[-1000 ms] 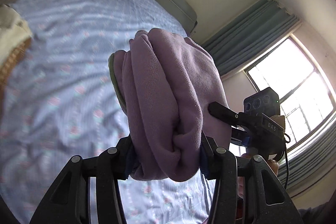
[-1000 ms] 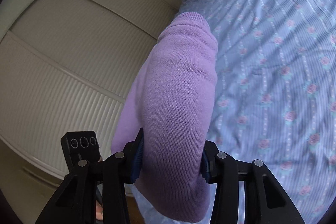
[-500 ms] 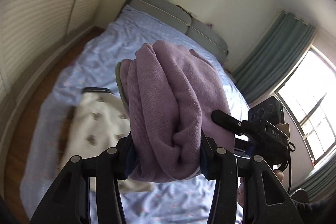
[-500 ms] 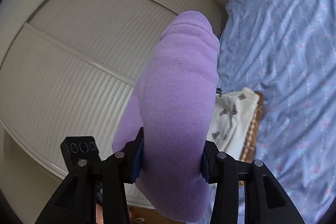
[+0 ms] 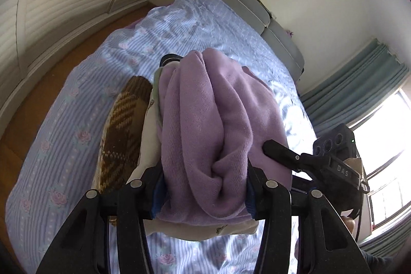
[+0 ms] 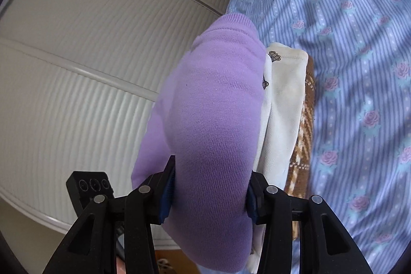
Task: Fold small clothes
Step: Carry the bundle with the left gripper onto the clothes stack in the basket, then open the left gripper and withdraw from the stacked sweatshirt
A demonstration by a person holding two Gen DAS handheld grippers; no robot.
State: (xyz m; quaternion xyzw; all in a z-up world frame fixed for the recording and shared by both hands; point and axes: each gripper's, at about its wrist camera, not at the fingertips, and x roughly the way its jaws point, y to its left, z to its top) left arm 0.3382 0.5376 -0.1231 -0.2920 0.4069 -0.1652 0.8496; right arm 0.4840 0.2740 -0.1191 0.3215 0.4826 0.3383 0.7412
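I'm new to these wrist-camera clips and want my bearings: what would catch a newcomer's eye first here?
A bunched lilac knit garment fills the middle of both views, clamped between the left gripper and the right gripper. Behind it, a cream folded garment with small dark prints lies on a brown patterned knit. Both rest on the blue striped bedsheet with pink roses.

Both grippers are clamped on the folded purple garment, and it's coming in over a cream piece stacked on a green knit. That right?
Not quite: the knit under the cream piece is brown, not green, as the left wrist view shows. The rest holds: left gripper and right gripper both clamp the purple garment.
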